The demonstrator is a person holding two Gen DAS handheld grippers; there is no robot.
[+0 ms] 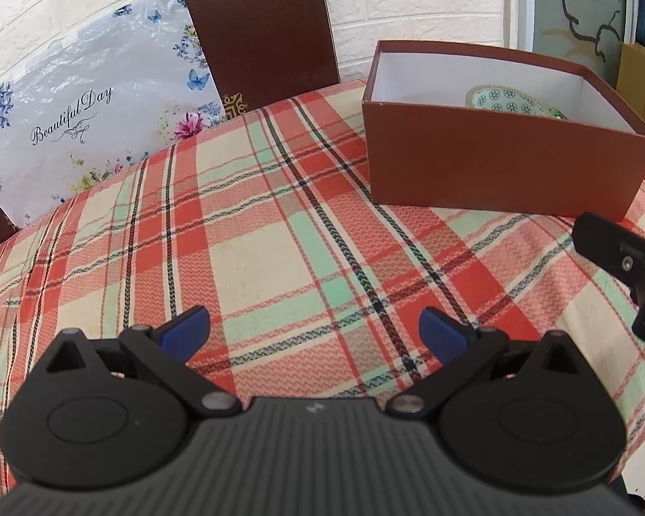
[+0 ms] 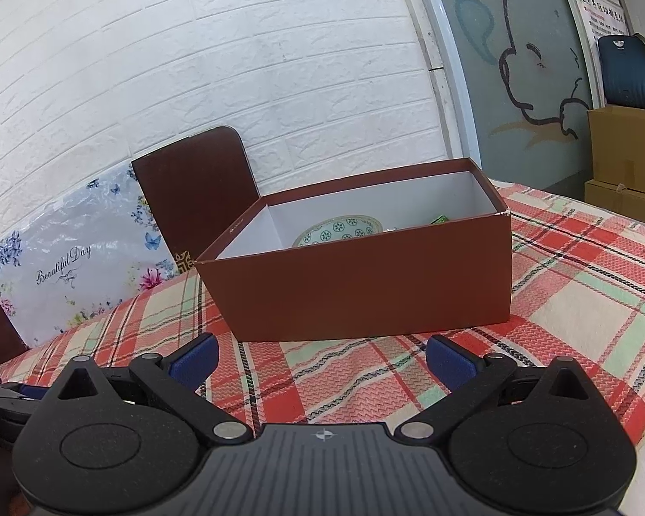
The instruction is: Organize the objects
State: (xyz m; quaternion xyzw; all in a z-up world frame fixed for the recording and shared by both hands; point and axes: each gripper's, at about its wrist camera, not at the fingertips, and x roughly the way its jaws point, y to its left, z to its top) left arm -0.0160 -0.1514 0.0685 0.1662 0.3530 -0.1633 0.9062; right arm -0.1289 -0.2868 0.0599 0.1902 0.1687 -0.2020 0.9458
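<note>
A brown open box (image 1: pixel 494 159) with a white inside stands on the plaid tablecloth (image 1: pixel 279 236); it also shows in the right wrist view (image 2: pixel 365 288). Inside it lies a patterned green-and-white bowl (image 1: pixel 507 101) (image 2: pixel 339 230), and a small green item (image 2: pixel 440 218) shows beside the bowl. My left gripper (image 1: pixel 314 329) is open and empty, above the cloth and short of the box. My right gripper (image 2: pixel 320 359) is open and empty, just in front of the box's near wall. Part of the right gripper (image 1: pixel 623 258) shows at the right edge of the left wrist view.
A dark brown chair back (image 1: pixel 262 30) (image 2: pixel 198 189) and a floral "Beautiful Day" bag (image 1: pixel 86 112) (image 2: pixel 73 262) stand behind the table against a white brick wall. Cardboard boxes (image 2: pixel 628 163) stand at the far right.
</note>
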